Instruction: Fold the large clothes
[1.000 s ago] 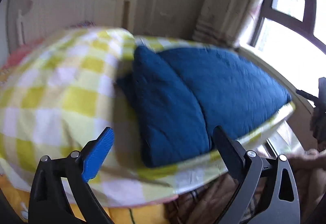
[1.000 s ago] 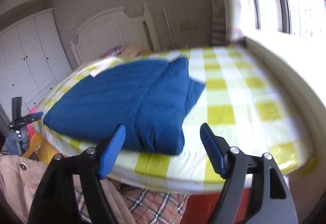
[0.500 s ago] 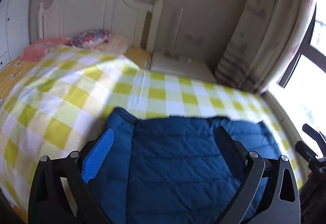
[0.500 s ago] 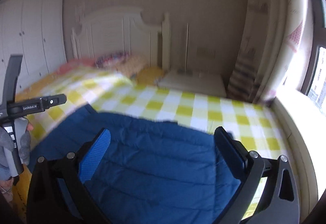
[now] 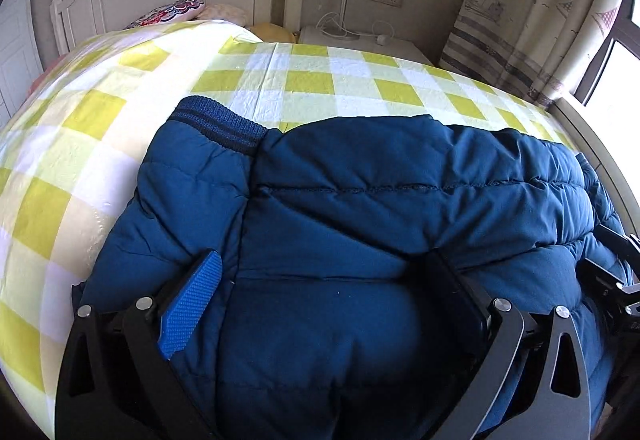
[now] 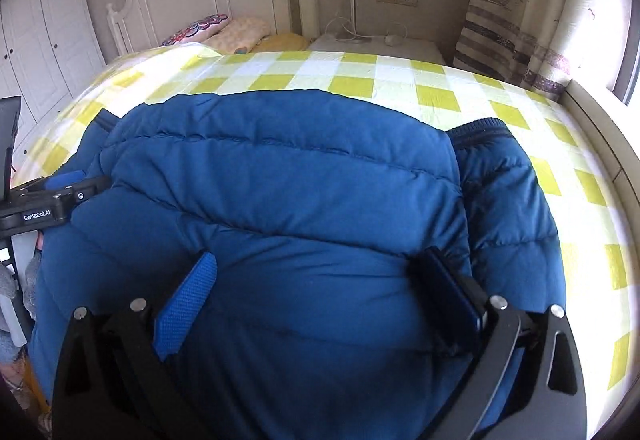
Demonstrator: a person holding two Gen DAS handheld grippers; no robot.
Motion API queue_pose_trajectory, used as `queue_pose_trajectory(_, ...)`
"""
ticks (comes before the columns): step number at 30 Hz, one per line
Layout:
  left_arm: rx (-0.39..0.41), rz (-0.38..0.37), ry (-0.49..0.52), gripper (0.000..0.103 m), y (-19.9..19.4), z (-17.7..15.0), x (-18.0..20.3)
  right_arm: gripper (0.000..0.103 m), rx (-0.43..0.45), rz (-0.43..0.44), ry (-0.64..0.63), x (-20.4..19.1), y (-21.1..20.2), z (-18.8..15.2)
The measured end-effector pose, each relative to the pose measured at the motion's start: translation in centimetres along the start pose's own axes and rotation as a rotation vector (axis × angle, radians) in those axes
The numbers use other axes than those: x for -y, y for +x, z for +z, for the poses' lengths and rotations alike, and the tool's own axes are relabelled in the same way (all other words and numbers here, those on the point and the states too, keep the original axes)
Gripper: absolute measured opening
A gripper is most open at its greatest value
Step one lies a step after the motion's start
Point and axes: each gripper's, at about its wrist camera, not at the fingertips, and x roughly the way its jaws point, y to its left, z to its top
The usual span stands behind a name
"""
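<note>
On the bed [image 6: 400, 80], spread with a yellow-and-white checked sheet, lies the blue quilted jacket [image 6: 300, 176], already doubled over itself, with one panel resting on top of another and a ribbed knit cuff [image 5: 218, 122] poking out at the far left edge in the left wrist view. That layering suggests the fold is partly made and the bundle is being pressed or gathered for the next turn.

The left gripper [image 5: 324, 296] sits low against the near edge of the jacket, its jaws spread wide with puffy fabric bulging between them; they straddle the cloth and do not pinch it. The right gripper [image 6: 320, 288] does the same toward the other side, jaws spread, padding swelling up between them. Working at opposite ends would let both ends move together, which a wide, bulky garment probably needs.

The shell looks smooth and slightly glossy, stitched into horizontal channels that puff like pillows. Such filling likely springs back, so a fold may not stay flat unless held down. The sheet looks thin and faintly wrinkled.
</note>
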Motion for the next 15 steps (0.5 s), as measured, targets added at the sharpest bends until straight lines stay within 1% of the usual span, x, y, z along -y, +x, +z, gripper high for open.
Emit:
queue_pose_trajectory(3, 0.0, -0.005, -0.002, 0.099, -0.3, -0.1, 0.3, 0.1, 0.002, 0.001, 0.001, -0.2, 0.1, 0.1)
queue_pose_trajectory(5, -0.001, -0.003, 0.0, 0.099, -0.2, 0.0, 0.3, 0.1, -0.018, -0.008, -0.007, -0.1, 0.6, 0.6)
queue_pose_trajectory(6, 0.0, -0.003, 0.0, 0.099, -0.2, 0.0, 0.3, 0.1, -0.033, -0.019, -0.013, -0.2, 0.7, 1.0)
queue_pose_trajectory(8, 0.0, -0.001, 0.001, 0.099, -0.2, 0.0, 0.2, 0.099, -0.047, -0.073, -0.06, -1.6, 0.1, 1.6)
queue_pose_trajectory(9, 0.0, 0.0, 0.001, 0.099, -0.2, 0.0, 0.2, 0.097, -0.03, -0.087, -0.105, -2.5, -0.4, 1.9)
queue_pose_trajectory(10, 0.0, 0.001, 0.002, 0.099, -0.3, -0.1, 0.2, 0.096, 0.011, -0.096, -0.169, -4.1, -1.2, 2.6)
queue_pose_trajectory(13, 0.0, 0.0, 0.001, 0.099, -0.3, 0.0, 0.3, 0.095, 0.092, -0.107, -0.264, -7.0, -2.0, 4.9)
queue_pose_trajectory(14, 0.001, -0.001, 0.0, 0.099, -0.3, -0.1, 0.2, 0.093, 0.114, -0.107, -0.283, -7.9, -1.7, 6.0)
queue_pose_trajectory(15, 0.001, -0.002, -0.001, 0.099, -0.4, -0.1, 0.2, 0.084, 0.116, -0.098, -0.29, -8.6, -1.0, 6.9)
